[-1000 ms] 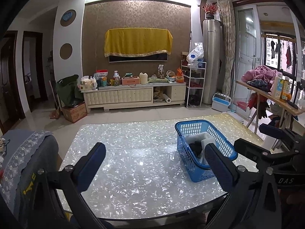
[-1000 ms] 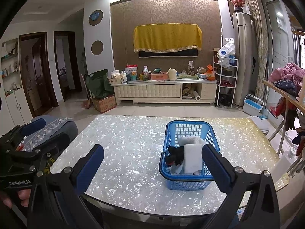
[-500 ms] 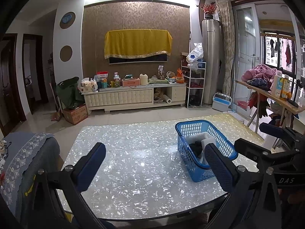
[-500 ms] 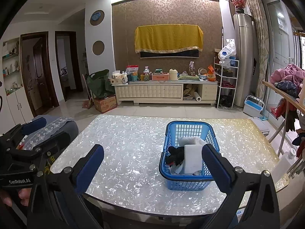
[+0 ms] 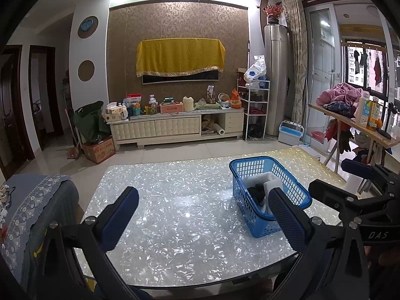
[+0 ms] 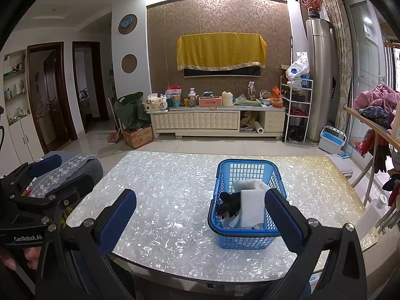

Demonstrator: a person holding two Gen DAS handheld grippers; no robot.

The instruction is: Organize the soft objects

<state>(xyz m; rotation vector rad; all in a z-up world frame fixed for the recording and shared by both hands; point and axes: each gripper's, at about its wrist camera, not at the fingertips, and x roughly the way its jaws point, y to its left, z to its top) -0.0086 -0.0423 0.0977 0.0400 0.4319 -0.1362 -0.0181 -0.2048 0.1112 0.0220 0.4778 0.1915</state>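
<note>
Blue basket (image 6: 246, 227) on the table (image 6: 162, 200), long axis front-to-back; both grippers' jaws spread wide, empty.

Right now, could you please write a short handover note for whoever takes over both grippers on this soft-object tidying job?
Left gripper: open, empty, held above the table's near edge.
Right gripper: open, empty, likewise.
Blue basket stands on the pearly table, right of centre. Inside: a white sponge block, a black cloth, a cream towel.
Done: no loose soft items show on the tabletop.
Left: possibly nothing; check beyond the view.
</note>
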